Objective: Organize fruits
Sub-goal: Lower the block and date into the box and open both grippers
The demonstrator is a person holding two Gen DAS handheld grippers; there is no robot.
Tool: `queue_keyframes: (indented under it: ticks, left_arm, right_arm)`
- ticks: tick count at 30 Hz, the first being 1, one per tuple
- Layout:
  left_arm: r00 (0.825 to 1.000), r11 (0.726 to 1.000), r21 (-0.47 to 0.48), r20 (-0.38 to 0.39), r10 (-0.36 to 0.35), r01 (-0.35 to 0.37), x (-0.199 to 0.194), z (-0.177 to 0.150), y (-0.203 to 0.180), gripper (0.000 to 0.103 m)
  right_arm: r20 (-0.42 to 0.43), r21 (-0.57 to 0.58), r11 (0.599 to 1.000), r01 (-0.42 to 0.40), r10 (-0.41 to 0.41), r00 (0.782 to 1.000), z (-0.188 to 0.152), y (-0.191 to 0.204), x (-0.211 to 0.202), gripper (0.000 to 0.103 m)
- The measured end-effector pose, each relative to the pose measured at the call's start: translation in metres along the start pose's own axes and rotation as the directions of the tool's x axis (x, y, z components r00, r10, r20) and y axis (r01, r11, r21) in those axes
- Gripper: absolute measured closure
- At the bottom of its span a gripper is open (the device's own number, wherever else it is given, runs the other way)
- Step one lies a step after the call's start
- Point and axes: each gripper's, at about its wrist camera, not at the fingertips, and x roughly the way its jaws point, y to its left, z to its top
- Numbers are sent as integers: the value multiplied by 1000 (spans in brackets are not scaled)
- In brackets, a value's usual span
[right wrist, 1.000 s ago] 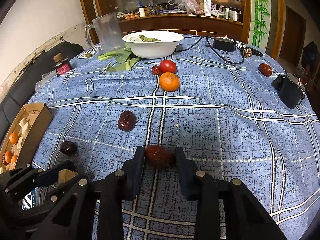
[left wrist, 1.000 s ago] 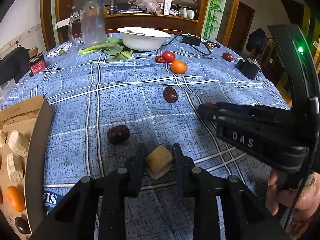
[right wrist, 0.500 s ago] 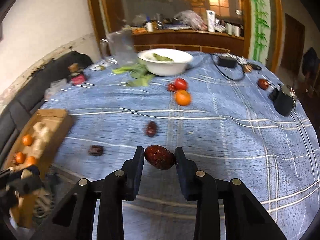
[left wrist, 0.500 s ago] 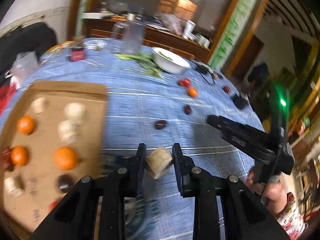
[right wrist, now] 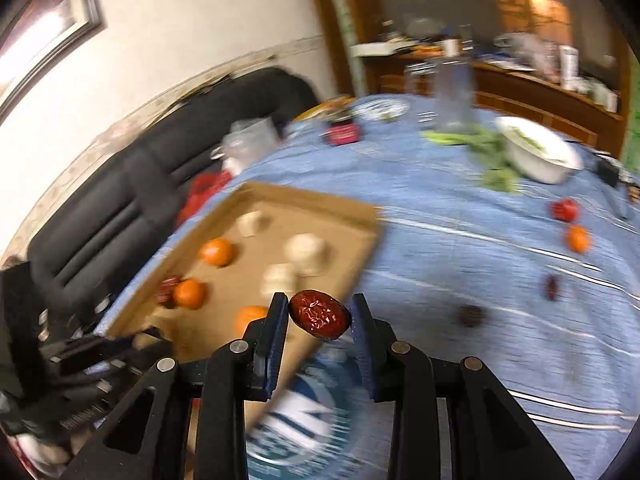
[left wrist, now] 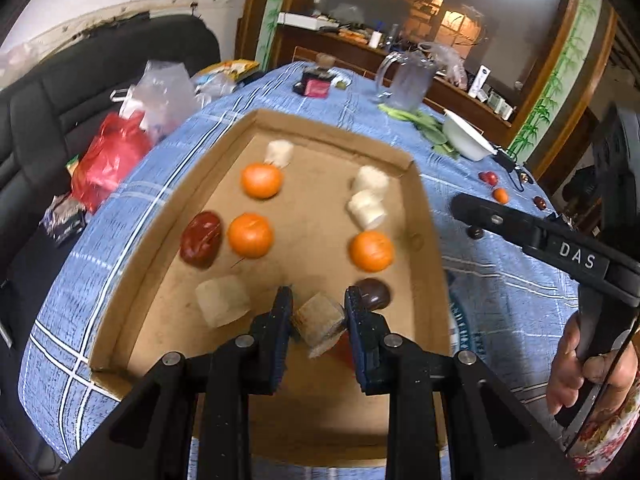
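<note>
My left gripper (left wrist: 319, 312) is shut on a tan cube-shaped piece (left wrist: 319, 317) and hangs over the near part of the cardboard tray (left wrist: 332, 136). In the tray lie three oranges (left wrist: 250, 235), several pale chunks (left wrist: 366, 208), a red date (left wrist: 201, 239) and a dark date (left wrist: 374, 293). My right gripper (right wrist: 319, 315) is shut on a wrinkled red date (right wrist: 319, 314), held in the air over the tray's right rim (right wrist: 362, 258). The right gripper's body (left wrist: 560, 244) shows at the right of the left wrist view, held by a hand (left wrist: 588, 364).
On the blue checked tablecloth (right wrist: 460, 248) lie two dark dates (right wrist: 471, 315), an orange (right wrist: 578, 239) and a tomato (right wrist: 565, 209). Farther back stand a white bowl (right wrist: 536, 154), greens (right wrist: 476, 140) and a clear jug (left wrist: 408, 80). Bags (left wrist: 108, 156) and a black sofa (right wrist: 132, 184) are to the left.
Both grippers lifted off the cloth and swung left to the cardboard tray, each keeping its piece. The tray now fills the left wrist view.
</note>
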Motion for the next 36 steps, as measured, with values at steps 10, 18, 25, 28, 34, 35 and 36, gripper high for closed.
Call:
queue_keyframes:
  ticks: [10, 18, 25, 28, 34, 35, 36]
  left_arm:
    - [999, 1000, 1, -27, 19, -19, 17, -4, 10, 77]
    - [999, 1000, -5, -45, 11, -11, 28, -5, 9, 77]
    - [999, 999, -38, -45, 1, -2, 26, -4, 14, 77]
    - [999, 999, -52, -43, -8, 6, 23, -5, 16, 77]
    - [1000, 998, -51, -21, -23, 22, 12, -7, 13, 71]
    - [1000, 998, -51, -15, -25, 24, 9, -7, 12, 68]
    - [1000, 998, -51, -8, -28, 28, 6, -7, 13, 68]
  right_arm:
    - [-133, -42, 996, -75, 69, 989, 7, 40, 70, 68]
    - [-167, -115, 993, -29, 9, 986, 9, 51, 87, 68]
    - [-160, -152, 988, -5, -20, 987, 8, 59, 92, 68]
    - [-153, -154, 988, 2, -26, 988, 8, 59, 91, 66]
    - [-117, -138, 990, 12, -28, 993, 8, 58, 81, 52]
    - [-102, -132, 991, 19, -33, 994, 9, 57, 76, 52]
    - [-83, -120, 993, 23, -34, 996, 10, 54, 69, 52]
